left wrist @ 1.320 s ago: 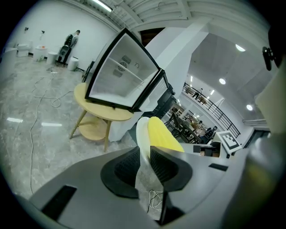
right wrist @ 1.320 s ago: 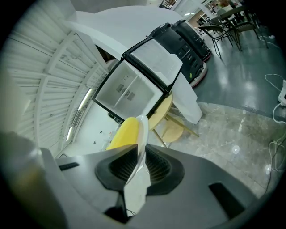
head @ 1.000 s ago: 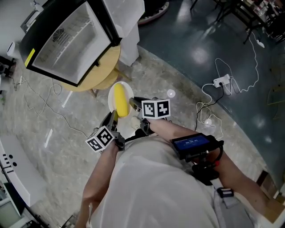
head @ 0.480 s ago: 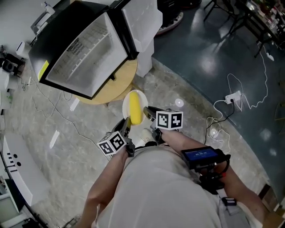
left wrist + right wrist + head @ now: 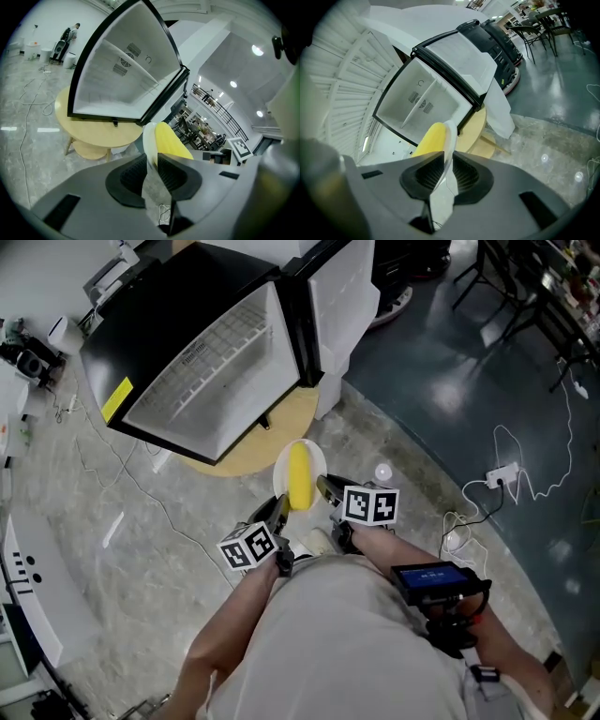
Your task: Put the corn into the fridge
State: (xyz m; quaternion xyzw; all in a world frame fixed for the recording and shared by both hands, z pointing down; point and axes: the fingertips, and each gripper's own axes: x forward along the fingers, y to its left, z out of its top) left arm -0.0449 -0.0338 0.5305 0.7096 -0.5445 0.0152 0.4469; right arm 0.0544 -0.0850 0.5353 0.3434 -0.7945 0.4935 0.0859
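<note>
The corn point(image 5: 299, 476) lies lengthwise on a white plate point(image 5: 317, 461) that I carry between my two grippers. My left gripper point(image 5: 278, 507) is clamped on the plate's rim at about 7 o'clock, and my right gripper point(image 5: 325, 487) pinches the rim at about 4 o'clock. At 11 o'clock from the corn the fridge point(image 5: 216, 371) stands with its door open, showing a white inside, on a round wooden table point(image 5: 267, 444) whose edge lies just past the plate.
</note>
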